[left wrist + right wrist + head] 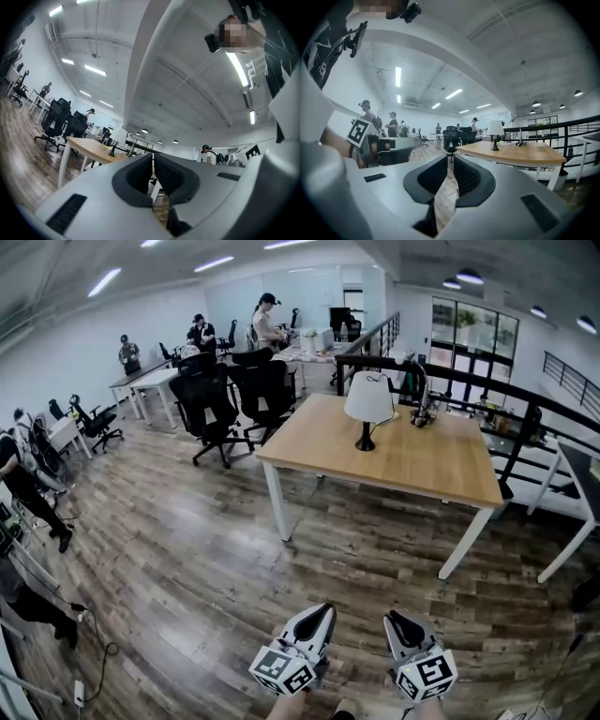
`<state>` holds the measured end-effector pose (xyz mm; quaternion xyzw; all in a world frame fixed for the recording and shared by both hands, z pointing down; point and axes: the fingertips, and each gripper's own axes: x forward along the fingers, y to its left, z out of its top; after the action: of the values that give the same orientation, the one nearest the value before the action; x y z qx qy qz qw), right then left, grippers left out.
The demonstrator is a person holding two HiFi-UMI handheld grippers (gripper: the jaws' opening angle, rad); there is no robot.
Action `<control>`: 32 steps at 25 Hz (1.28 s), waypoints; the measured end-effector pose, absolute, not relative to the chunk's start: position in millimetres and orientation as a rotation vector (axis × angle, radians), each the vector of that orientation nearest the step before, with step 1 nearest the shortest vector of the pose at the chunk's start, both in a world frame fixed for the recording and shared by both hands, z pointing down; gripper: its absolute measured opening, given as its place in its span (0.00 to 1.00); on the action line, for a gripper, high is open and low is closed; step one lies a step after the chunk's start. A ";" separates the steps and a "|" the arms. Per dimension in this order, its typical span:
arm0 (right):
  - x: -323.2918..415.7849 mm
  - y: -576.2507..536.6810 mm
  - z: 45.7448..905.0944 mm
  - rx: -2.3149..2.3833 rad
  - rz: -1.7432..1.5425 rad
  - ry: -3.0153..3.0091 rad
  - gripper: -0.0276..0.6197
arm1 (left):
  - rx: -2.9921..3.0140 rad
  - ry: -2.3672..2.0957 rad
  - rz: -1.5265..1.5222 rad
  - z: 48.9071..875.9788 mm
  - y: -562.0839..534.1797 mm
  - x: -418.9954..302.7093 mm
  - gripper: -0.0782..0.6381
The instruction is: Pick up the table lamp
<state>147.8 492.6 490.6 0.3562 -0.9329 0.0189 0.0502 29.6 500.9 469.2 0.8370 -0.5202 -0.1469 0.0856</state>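
Left gripper (322,611) and right gripper (395,617) jaws pressed together, lamp (367,407) well ahead; arriving unopened would likely topple it.

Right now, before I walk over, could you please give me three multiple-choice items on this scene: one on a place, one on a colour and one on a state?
1. Where does the table lamp stand?
A. on the wooden table
B. on a shelf
C. on a windowsill

2. What colour is its shade?
A. black
B. white
C. red

3. How is the left gripper?
A. shut on the lamp
B. wide open
C. shut and empty

Answers:
1 A: the head view shows it upright on the tabletop.
2 B: the shade is plainly white above a dark stem.
3 C: in the left gripper view its pads meet with nothing between them, and the lamp is far off.
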 end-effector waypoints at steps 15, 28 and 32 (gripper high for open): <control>148.8 417.9 491.3 1.076 0.136 -2.889 0.13 | 2.498 -1.538 -0.436 469.6 423.2 41.6 0.13; 102.9 305.7 487.5 1.155 0.129 -2.881 0.13 | 2.590 -1.472 -0.395 459.0 301.5 10.9 0.13; 85.5 267.5 480.8 1.183 0.116 -2.877 0.13 | 2.592 -1.463 -0.387 457.6 262.0 -4.6 0.13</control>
<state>85.5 267.5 480.8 0.3800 -0.9241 0.0373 0.0144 -4.6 262.0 457.6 0.8614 -0.4863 -0.1287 0.0699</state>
